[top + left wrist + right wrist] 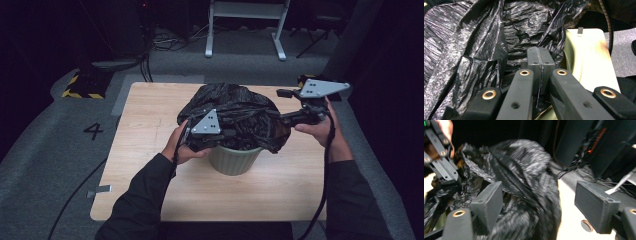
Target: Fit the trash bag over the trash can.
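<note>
Over the bin (234,159): thin, limp, slippery bag (235,107) (best pinched at its hem), clamped by left gripper (540,72); right gripper (549,205) released.

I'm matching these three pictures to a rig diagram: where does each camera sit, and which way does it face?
High view: above the person's side, looking forward and down on the table; forearms and both hands show.
Left gripper view: rides the left gripper, its pads pinching the black bag.
Right gripper view: rides the right gripper, jaws open.
All three share the black bag.
</note>
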A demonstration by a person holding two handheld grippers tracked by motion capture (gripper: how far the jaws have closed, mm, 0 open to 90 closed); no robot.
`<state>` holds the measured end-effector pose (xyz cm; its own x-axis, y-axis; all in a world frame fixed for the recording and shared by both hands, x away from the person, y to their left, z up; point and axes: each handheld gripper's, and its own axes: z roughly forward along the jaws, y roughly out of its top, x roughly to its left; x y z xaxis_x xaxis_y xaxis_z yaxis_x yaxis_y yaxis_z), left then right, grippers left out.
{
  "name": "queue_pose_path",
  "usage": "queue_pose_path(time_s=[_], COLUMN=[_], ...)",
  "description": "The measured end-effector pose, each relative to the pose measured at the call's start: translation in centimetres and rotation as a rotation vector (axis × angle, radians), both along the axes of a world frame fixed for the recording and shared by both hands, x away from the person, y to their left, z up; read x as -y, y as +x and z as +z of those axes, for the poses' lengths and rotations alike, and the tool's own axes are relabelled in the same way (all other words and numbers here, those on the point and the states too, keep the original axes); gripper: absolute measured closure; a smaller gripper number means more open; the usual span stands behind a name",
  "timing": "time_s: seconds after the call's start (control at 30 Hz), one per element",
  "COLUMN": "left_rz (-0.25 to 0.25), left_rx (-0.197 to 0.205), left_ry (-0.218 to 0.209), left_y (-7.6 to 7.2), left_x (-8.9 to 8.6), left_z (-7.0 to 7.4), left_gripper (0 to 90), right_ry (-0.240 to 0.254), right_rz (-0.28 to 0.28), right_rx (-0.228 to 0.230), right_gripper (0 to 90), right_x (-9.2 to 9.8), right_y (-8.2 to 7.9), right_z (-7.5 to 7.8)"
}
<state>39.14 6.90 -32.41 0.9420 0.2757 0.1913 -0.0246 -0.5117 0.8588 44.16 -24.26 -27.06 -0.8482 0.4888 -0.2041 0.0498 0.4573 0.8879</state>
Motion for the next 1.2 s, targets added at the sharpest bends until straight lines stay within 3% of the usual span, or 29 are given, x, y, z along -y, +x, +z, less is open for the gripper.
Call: queue_pose_path(time_s=[0.07, 0.13, 0.17, 0.2, 0.23, 0.27, 0.3, 0.33, 0.43, 0.53, 0.6, 0.67, 0.8, 1.0, 1.17, 1.2], left_rz=[-0.001, -0.008, -0.009, -0.009, -0.013, -0.013, -0.012, -0.019, -0.031, -0.048, -0.063, -0.064, -0.095, -0.158, -0.17, -0.168], left_rx=[-0.002, -0.008, -0.009, -0.009, -0.003, -0.003, 0.002, 0.003, 0.01, 0.028, 0.031, 0.053, 0.031, 0.001, -0.021, -0.024], left_ry=[0.012, 0.004, -0.007, -0.007, -0.011, -0.011, -0.006, -0.009, -0.016, -0.012, -0.016, 0.015, 0.017, 0.005, 0.041, 0.054], left_y=[0.2, 0.3, 0.2, 0.2, 0.0, 0.0, -0.1, -0.2, -0.7, -1.4, -2.1, -2.8, -4.0, -5.9, -6.7, -6.6], left_x=[0.1, 0.0, -0.2, -0.2, -0.3, -0.3, -0.3, -0.4, -0.8, -1.4, -1.8, -2.2, -3.4, -4.5, -4.1, -4.0], left_z=[-0.1, -0.2, -0.3, -0.3, -0.4, -0.4, -0.4, -0.4, -0.2, 0.0, 0.1, 0.3, 0.0, -1.3, -3.6, -4.0], left_gripper=[89.8, 89.8, 89.7, 89.8, 89.8, 89.8, 89.8, 89.8, 89.8, 89.9, 89.9, 89.9, 89.9, 89.9, 89.9, 89.9], right_ry=[-0.056, -0.065, -0.057, -0.057, -0.032, -0.032, -0.034, -0.034, -0.018, 0.026, 0.035, 0.04, 0.047, 0.043, 0.033, 0.052], right_rz=[0.016, 0.01, -0.002, -0.002, 0.007, 0.007, -0.027, -0.027, -0.08, -0.143, -0.154, -0.204, -0.241, -0.276, -0.305, -0.31], right_rx=[-0.019, -0.02, -0.023, -0.023, -0.027, -0.027, -0.047, -0.047, -0.061, -0.082, -0.087, -0.097, -0.11, -0.141, -0.161, -0.176], right_gripper=[23.7, 23.9, 37.0, 37.0, 53.9, 53.9, 70.2, 70.2, 87.0, 89.2, 89.3, 89.4, 89.5, 89.5, 89.7, 89.7], right_x=[-1.7, -2.1, -2.8, -2.8, -2.8, -2.8, -2.8, -2.8, -2.2, -1.3, -1.0, 0.0, 0.9, 1.8, 2.2, 2.5], right_y=[1.2, 1.6, 2.4, 2.4, 3.0, 3.0, 3.7, 3.7, 4.3, 4.8, 4.8, 4.9, 4.8, 4.6, 4.7, 4.8], right_z=[-0.6, -0.8, -1.5, -1.5, -2.0, -2.0, -2.4, -2.4, -2.8, -3.0, -3.0, -2.9, -3.0, -4.3, -5.6, -6.0])
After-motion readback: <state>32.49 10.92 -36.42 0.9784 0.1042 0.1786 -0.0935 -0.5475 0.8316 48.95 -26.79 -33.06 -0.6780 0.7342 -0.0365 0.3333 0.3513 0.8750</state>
